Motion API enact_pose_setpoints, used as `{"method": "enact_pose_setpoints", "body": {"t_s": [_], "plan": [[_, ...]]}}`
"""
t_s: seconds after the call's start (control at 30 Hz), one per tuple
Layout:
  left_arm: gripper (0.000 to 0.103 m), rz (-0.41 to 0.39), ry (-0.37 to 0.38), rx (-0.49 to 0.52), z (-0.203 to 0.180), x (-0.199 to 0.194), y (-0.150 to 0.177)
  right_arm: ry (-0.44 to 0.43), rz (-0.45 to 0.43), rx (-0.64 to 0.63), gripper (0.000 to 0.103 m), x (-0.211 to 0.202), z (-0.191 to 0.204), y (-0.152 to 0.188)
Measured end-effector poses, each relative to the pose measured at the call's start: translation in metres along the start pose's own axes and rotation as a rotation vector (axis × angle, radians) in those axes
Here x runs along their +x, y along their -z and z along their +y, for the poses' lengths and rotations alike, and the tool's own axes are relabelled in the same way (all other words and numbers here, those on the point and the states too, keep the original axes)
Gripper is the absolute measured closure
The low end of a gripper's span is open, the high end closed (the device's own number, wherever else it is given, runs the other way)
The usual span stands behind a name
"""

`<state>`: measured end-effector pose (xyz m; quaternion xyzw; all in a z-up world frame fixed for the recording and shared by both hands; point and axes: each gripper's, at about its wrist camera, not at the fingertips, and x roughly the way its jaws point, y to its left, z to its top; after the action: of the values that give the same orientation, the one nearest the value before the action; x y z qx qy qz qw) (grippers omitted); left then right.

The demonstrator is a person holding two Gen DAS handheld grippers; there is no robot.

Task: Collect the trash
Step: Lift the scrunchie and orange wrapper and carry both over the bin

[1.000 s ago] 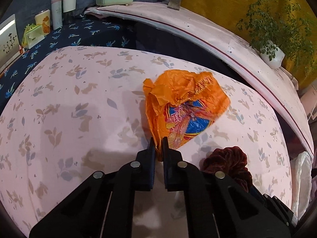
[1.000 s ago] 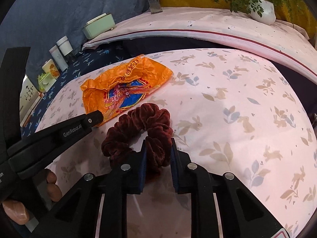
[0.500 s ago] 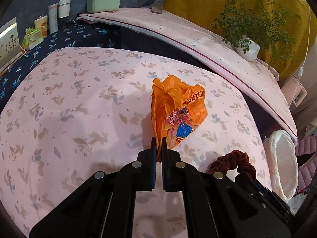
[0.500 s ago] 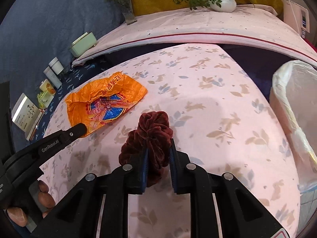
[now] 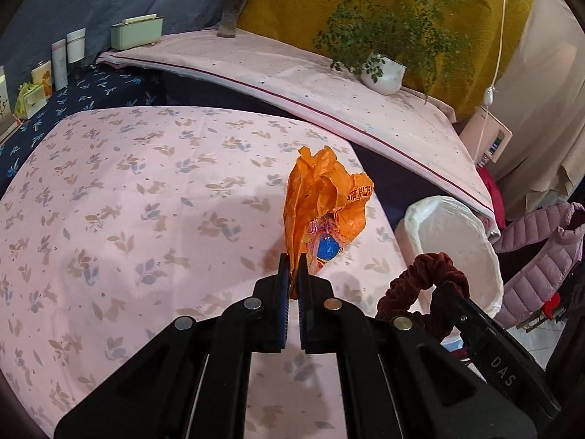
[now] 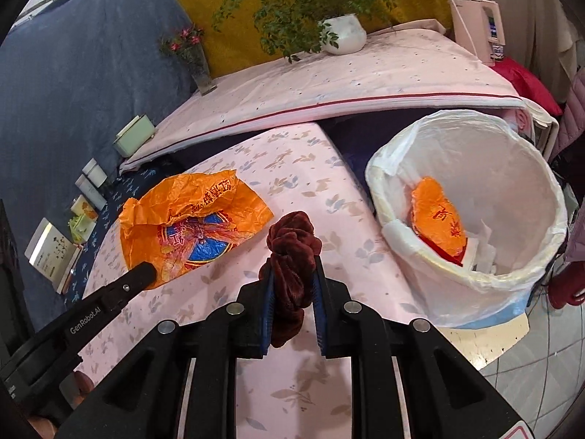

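Note:
My left gripper (image 5: 291,278) is shut on a corner of a crumpled orange plastic bag (image 5: 323,212) and holds it lifted above the pink floral tablecloth (image 5: 146,219). The bag also shows in the right wrist view (image 6: 193,226). My right gripper (image 6: 291,285) is shut on a dark red velvet scrunchie (image 6: 292,256), held above the table near its right edge. The scrunchie also shows in the left wrist view (image 5: 420,285). A white-lined trash bin (image 6: 541,197) stands to the right of the table, with an orange wrapper (image 6: 438,219) inside.
A raised shelf with pale cloth (image 5: 292,73) runs behind the table, bearing a potted plant (image 5: 384,73), a flower vase (image 5: 230,18) and a green box (image 5: 137,34). Bottles and boxes (image 5: 67,58) stand at far left. A pink jacket (image 5: 541,256) hangs at right.
Both grippers have risen and moved right with their loads. The orange bag has come up off the table and hangs crumpled. The trash bin has come into view on the right.

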<state>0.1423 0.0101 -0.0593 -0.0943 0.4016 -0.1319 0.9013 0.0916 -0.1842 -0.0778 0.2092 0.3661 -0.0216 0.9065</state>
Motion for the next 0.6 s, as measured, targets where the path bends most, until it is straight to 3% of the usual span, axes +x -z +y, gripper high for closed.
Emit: {"method": "enact_pose_setpoints", "body": {"t_s": [0.6], "plan": [[0.099,0.047,0.129,0.174,-0.119,0.012,0.011,0.088,-0.113,0.130,0.086,-0.056,-0.102,-0.025]]}}
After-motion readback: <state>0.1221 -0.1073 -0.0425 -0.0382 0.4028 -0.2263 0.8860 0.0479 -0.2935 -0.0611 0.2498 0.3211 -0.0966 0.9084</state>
